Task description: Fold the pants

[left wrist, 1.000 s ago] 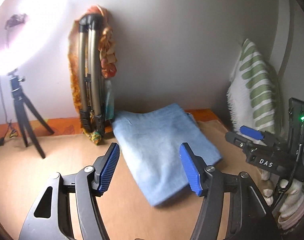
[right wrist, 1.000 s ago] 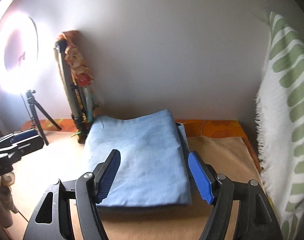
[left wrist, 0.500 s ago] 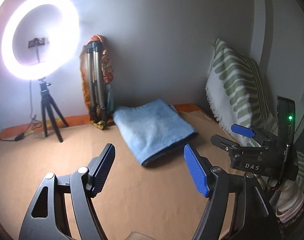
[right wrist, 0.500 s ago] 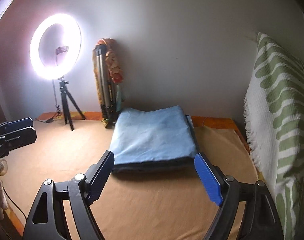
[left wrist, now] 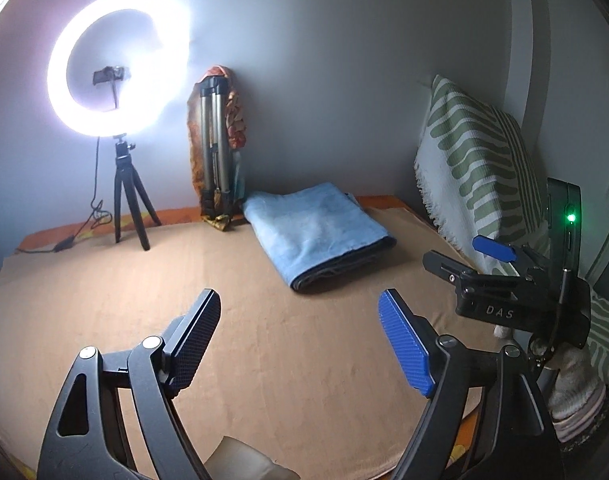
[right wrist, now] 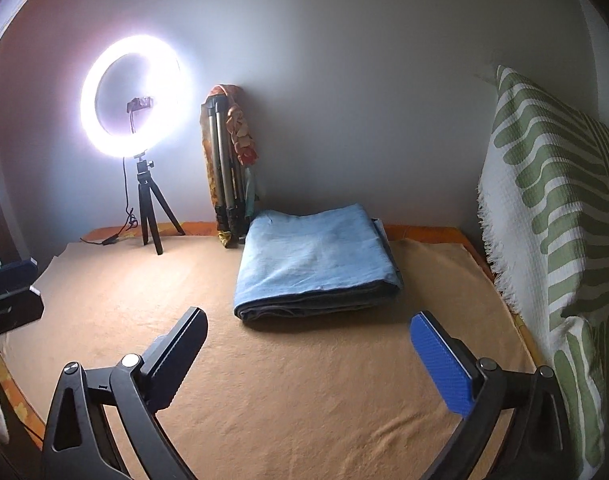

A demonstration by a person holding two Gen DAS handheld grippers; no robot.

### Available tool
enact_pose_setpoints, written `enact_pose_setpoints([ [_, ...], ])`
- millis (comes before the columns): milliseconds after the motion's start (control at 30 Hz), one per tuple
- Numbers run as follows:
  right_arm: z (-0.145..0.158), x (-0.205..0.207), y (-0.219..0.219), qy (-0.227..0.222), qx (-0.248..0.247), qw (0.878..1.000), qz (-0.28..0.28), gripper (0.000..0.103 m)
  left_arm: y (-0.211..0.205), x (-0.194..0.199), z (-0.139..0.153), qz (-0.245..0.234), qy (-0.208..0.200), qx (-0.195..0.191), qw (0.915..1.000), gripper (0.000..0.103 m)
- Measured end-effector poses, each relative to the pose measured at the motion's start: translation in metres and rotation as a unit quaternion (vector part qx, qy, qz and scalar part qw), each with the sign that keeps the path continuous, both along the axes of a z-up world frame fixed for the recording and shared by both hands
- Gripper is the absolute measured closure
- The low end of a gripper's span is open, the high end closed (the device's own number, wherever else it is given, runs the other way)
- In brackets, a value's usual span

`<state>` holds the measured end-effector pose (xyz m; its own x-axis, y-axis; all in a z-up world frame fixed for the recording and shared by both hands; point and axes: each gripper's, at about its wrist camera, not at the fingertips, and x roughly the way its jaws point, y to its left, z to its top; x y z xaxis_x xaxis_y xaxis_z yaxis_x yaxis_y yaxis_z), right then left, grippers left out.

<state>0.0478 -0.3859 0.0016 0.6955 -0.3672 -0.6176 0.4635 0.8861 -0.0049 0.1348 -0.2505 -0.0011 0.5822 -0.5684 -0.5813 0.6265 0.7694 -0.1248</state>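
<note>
The light blue pants (left wrist: 316, 232) lie folded into a flat rectangle on the tan cloth (left wrist: 264, 340), near the back wall. In the right wrist view the folded pants (right wrist: 316, 260) sit straight ahead, with the stacked layers showing along the near edge. My left gripper (left wrist: 300, 312) hovers well short of them over bare cloth, its jaws opening with nothing between them. My right gripper (right wrist: 308, 332) is also back from the pants, jaws opening wide and empty. The right gripper (left wrist: 500, 276) shows at the right of the left wrist view.
A lit ring light (left wrist: 116, 68) on a small black tripod (left wrist: 128, 200) stands at the back left. A folded tripod (left wrist: 216, 152) with patterned cloth leans on the wall beside the pants. A green-and-white striped pillow (right wrist: 556, 216) stands along the right side.
Both grippers pulled back away from the pants, which now look smaller and farther off. Both pairs of jaws spread wider. The pants stayed put.
</note>
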Motion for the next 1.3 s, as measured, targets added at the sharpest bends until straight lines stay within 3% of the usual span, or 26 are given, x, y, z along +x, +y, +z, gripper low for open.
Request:
enact_pose_setpoints([
  [333, -0.002, -0.005, 0.005, 0.005, -0.01, 1.0, -0.006, 0.0, 0.008, -0.004, -0.006, 0.012, 0.004, -0.003, 0.9999, 0.018],
  [567, -0.004, -0.004, 0.005, 0.008, -0.008, 1.0, -0.007, 0.0, 0.01, -0.006, -0.008, 0.026, -0.006, 0.005, 0.9996, 0.009],
  [1300, -0.02, -0.001, -0.003, 0.029, 0.003, 1.0, -0.007, 0.0, 0.007, -0.008, -0.014, 0.025, -0.013, 0.018, 0.9994, 0.008],
])
